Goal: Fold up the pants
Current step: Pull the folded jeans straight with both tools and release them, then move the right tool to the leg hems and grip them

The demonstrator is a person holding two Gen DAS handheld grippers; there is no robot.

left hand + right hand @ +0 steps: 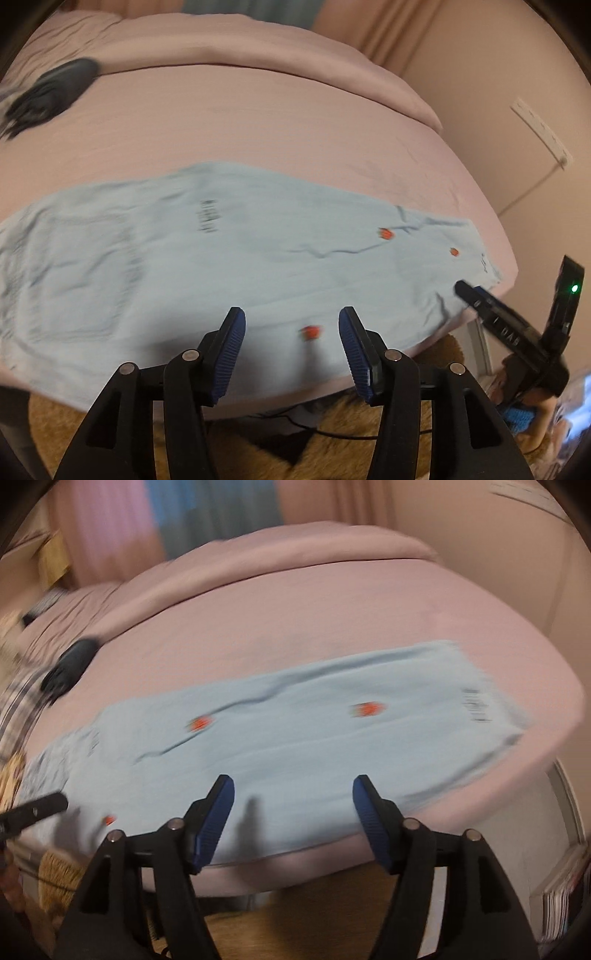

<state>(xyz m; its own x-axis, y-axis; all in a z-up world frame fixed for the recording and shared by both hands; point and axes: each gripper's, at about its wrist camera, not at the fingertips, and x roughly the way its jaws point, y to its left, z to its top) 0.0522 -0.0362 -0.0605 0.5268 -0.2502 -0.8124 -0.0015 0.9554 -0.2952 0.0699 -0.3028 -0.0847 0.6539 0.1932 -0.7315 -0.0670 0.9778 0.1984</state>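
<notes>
Light blue pants (221, 254) with small red-orange marks lie flat and lengthwise along the near edge of the pink bed (258, 122). They also show in the right wrist view (295, 734). My left gripper (291, 328) is open and empty, held just above the near edge of the pants. My right gripper (293, 794) is open and empty, also over the near edge. The right gripper's finger shows in the left wrist view (480, 299) by the pants' right end. The left gripper's finger tip shows at the far left of the right wrist view (40, 808).
A dark garment (51, 96) lies at the bed's far left. A folded pink duvet (295, 55) runs along the back. A brown fluffy rug (369, 417) and a black cable lie on the floor below the bed edge. A wall stands to the right.
</notes>
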